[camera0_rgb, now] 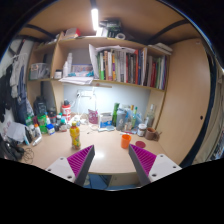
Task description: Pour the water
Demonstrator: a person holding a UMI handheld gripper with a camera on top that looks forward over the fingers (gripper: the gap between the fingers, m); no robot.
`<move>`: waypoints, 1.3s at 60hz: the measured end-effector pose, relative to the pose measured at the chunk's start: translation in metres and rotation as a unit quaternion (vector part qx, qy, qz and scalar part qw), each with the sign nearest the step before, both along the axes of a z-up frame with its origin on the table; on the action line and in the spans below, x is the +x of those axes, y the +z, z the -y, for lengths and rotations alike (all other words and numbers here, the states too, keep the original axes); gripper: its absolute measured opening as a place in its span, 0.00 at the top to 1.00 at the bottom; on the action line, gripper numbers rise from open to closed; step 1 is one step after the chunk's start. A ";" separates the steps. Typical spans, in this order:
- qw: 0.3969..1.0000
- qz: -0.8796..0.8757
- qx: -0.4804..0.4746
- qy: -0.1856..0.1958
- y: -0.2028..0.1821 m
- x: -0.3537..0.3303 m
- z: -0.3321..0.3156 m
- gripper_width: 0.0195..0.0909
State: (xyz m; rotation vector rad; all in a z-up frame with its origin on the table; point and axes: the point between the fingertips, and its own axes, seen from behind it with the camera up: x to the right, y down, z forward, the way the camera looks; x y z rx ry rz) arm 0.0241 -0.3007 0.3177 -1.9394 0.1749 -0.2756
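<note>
gripper (113,163) held above desk (100,160), fingers spread wide, nothing between pads. yellow bottle (74,135) stands far left of fingers, orange cup (126,141) far right, well apart. shelf of books (120,66) beyond. looks like approach step, nothing grasped yet. next move likely: swing left, lower, close on bottle body.
</note>
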 end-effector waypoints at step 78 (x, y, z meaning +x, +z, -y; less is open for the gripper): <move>0.980 -0.065 0.049 0.181 -0.254 -0.160 -0.393 0.17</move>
